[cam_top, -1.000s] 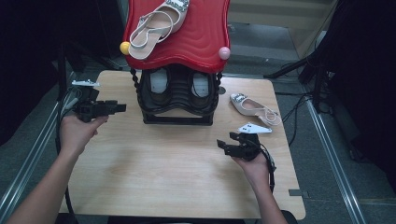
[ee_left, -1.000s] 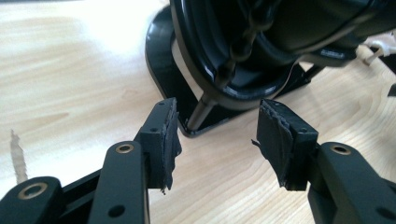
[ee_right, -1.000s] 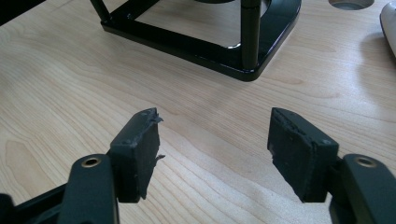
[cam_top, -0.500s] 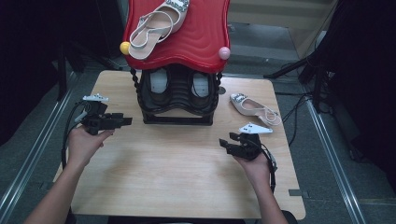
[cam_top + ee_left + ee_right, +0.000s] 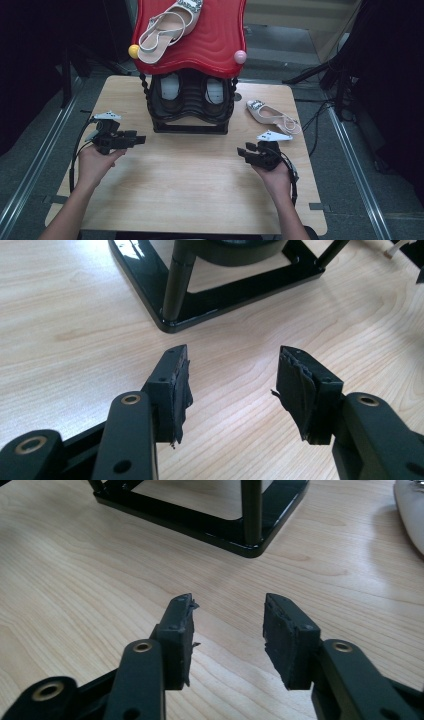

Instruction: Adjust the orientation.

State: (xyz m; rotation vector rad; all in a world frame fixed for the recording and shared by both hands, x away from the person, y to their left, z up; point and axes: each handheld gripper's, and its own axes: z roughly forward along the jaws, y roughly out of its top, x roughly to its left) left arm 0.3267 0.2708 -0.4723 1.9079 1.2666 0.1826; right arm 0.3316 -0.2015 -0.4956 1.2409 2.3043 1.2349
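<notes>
A black shoe rack (image 5: 192, 105) with a red wavy top (image 5: 210, 40) stands at the table's far middle. One beige sandal (image 5: 167, 30) lies on the red top, and its mate (image 5: 272, 116) lies on the table to the rack's right. My left gripper (image 5: 137, 140) hovers left of the rack, open and empty, its jaws pointing at the rack's base (image 5: 220, 305). My right gripper (image 5: 247, 150) sits right of centre, open with nothing between its jaws. Those jaws have just been closing. In the right gripper view the gripper (image 5: 227, 605) faces the rack's corner (image 5: 250, 542).
A pair of dark shoes with white insoles (image 5: 172, 90) fills the rack's lower shelf. A yellow ball (image 5: 133, 51) and a pink ball (image 5: 240, 56) cap the red top's corners. The wooden table (image 5: 200, 200) has metal rails on both sides.
My left gripper has sunk toward the table and come closer to the near side. My right hand has stayed where it was, its jaws narrower than before.
</notes>
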